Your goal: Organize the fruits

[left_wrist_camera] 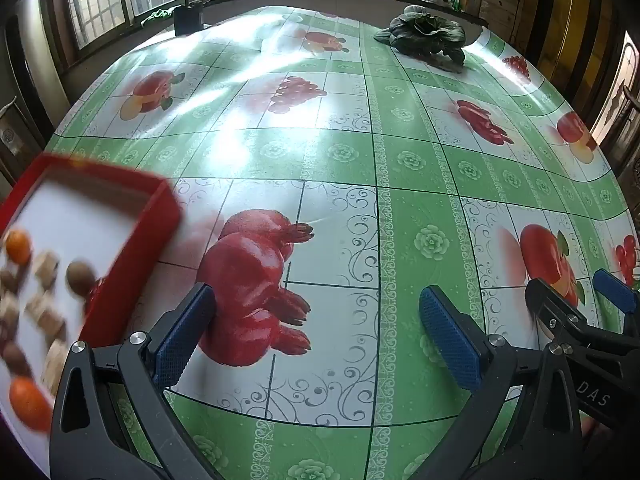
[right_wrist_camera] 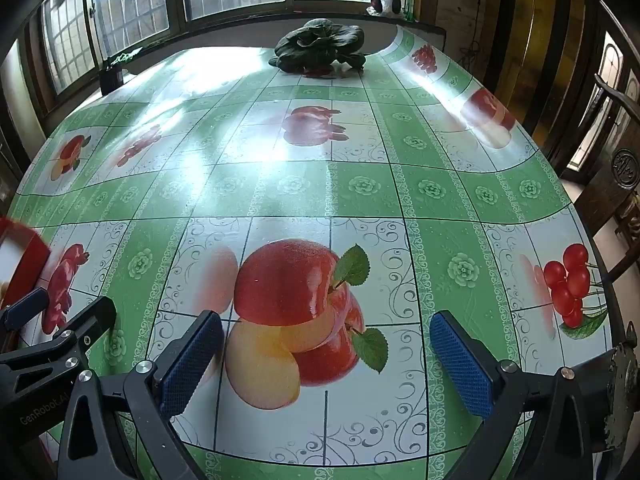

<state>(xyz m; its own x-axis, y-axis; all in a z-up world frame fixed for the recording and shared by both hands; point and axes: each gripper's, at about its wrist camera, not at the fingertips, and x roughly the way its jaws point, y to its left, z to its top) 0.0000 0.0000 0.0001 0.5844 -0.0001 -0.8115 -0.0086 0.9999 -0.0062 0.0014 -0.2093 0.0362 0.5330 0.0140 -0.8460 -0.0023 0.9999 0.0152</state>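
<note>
A red tray [left_wrist_camera: 132, 256] with a white floor sits at the left of the table in the left wrist view, blurred. It holds two orange fruits [left_wrist_camera: 18, 246], round brown fruits [left_wrist_camera: 80, 278] and pale wrapped pieces [left_wrist_camera: 45, 266]. My left gripper [left_wrist_camera: 316, 340] is open and empty, just right of the tray, above the tablecloth. My right gripper [right_wrist_camera: 326, 364] is open and empty over a printed apple. The right gripper also shows in the left wrist view [left_wrist_camera: 580, 300], at the far right. A corner of the tray [right_wrist_camera: 24, 256] shows in the right wrist view, at the left edge.
The table carries a green and white oilcloth [left_wrist_camera: 400, 220] printed with fruit pictures. A dark leafy vegetable [left_wrist_camera: 424, 34] lies at the far edge, also in the right wrist view [right_wrist_camera: 320, 50]. A dark box [left_wrist_camera: 187, 20] stands by the windows. A wooden chair [right_wrist_camera: 616, 184] stands to the right.
</note>
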